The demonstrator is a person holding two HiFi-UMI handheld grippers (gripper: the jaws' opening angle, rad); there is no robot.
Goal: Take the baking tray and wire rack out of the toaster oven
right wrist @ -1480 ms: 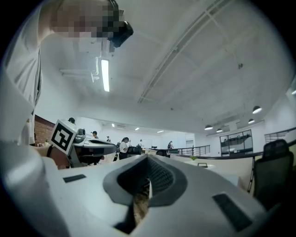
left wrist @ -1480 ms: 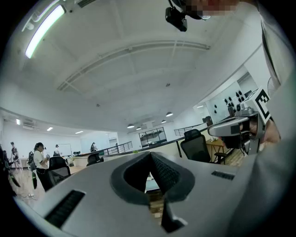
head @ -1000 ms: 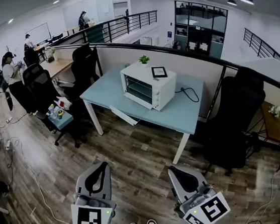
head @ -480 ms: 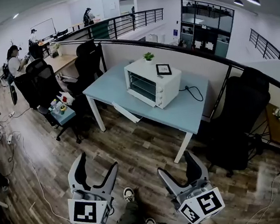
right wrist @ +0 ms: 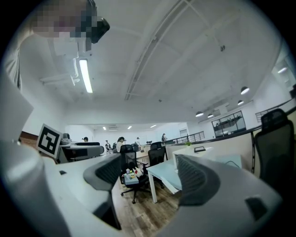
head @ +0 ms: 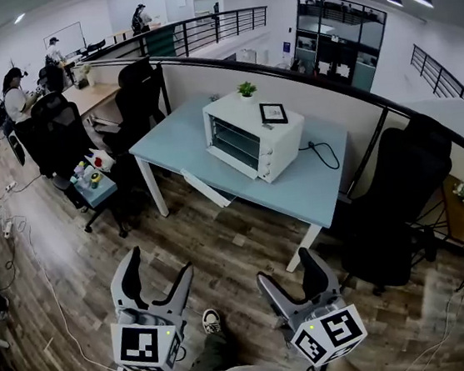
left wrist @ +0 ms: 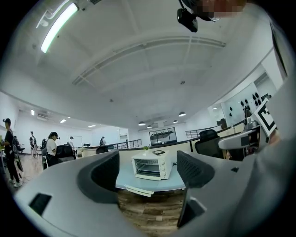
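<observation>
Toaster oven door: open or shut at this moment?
Shut: the toaster oven door sits flush with its front in the head view.

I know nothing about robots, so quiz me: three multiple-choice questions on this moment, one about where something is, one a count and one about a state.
1. Where does the white toaster oven stand?
A. On the floor
B. On the light blue table
C. On an office chair

2. How many things sit on top of the oven?
A. None
B. Four
C. Two

3. How do the jaws of the left gripper and the right gripper stand?
A. Both apart and empty
B. Both clamped on a tray
C. One shut, one apart

Answers:
1 B: the oven sits on the tabletop, in front of the partition.
2 C: only a small potted plant and a dark frame are on its top.
3 A: each gripper view shows a clear gap with nothing in it, and both sets of jaws have just been opening.
</observation>
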